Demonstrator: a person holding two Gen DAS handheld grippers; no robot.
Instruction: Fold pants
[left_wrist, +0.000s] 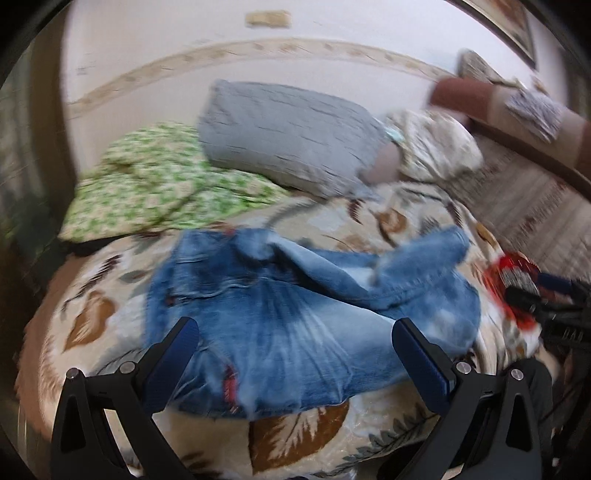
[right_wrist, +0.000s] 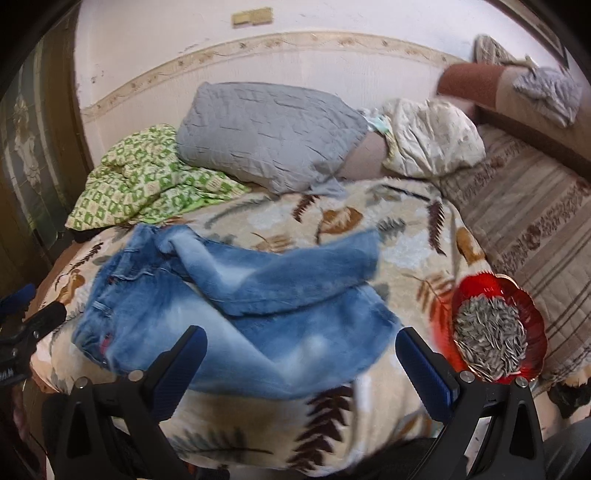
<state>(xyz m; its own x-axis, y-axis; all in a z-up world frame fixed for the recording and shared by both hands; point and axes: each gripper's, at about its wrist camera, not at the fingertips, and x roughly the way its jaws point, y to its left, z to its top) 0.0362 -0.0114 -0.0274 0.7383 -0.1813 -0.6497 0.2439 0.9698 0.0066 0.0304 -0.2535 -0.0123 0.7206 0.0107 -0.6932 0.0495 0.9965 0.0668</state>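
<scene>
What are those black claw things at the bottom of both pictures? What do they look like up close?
They are handheld grippers. The left gripper and right gripper look alike: two black plastic arms shaped like long triangles with cut-out slots, joined by round silver pins. Each finger ends in a flat, dark blue ribbed pad. No cables, sleeves or hands show.

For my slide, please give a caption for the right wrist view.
Open right claw above crumpled blue jeans on a leaf-patterned blanket, beside a red bowl of sunflower seeds.

Soft even daylight, heavy motion blur (left view worst); fisheye-bent edges, dark corners
</scene>
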